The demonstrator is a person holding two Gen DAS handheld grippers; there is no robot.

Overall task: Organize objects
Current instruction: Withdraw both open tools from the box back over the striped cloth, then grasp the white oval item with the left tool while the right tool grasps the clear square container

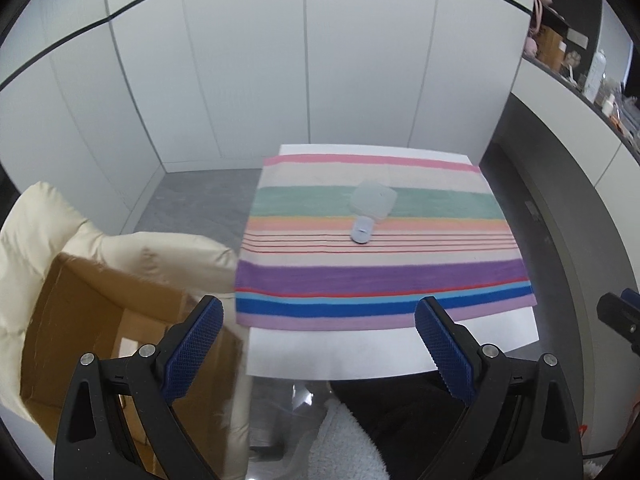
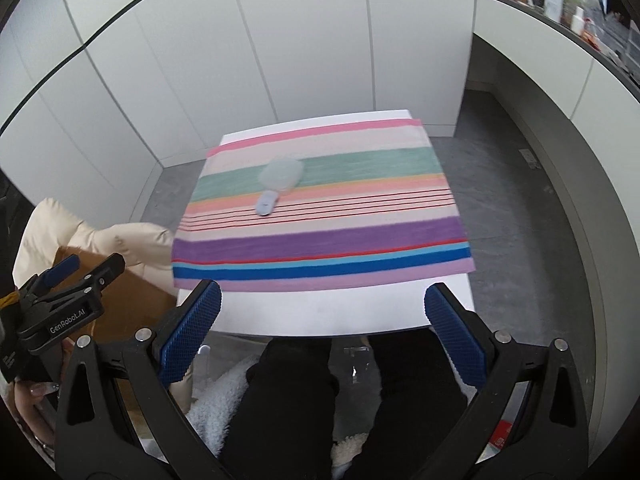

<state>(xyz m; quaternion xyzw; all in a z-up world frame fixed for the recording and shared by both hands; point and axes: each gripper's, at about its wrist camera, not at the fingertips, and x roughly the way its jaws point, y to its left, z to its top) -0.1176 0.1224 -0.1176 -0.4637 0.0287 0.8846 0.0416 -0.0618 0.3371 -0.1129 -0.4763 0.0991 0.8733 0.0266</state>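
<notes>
Our left gripper (image 1: 318, 326) hangs with its blue pads wide apart and nothing between them, just short of the near edge of the table (image 1: 340, 352); our right gripper (image 2: 322, 312) is the same, spread and empty, a little further right over that near edge. Ahead of both lies the striped cloth (image 1: 380, 276), flat on the table, and on its far half sits the one thing to sort: a pale brush (image 1: 370, 210), head far, handle pointing near. To the left, below table height, an open cardboard box (image 1: 100, 320) stands against a cream jacket (image 1: 36, 228); we judge it the likely place for the brush, though nothing shows that for sure. We read this as the start of the reach, nothing picked yet. The next move calls for carrying one gripper forward over the cloth, lowering it and closing across the narrow handle without dragging the cloth. Room is generous: the cloth is bare around the brush and the wall panels stand well beyond the far edge. The left table edge above the box is the one to clear.
</notes>
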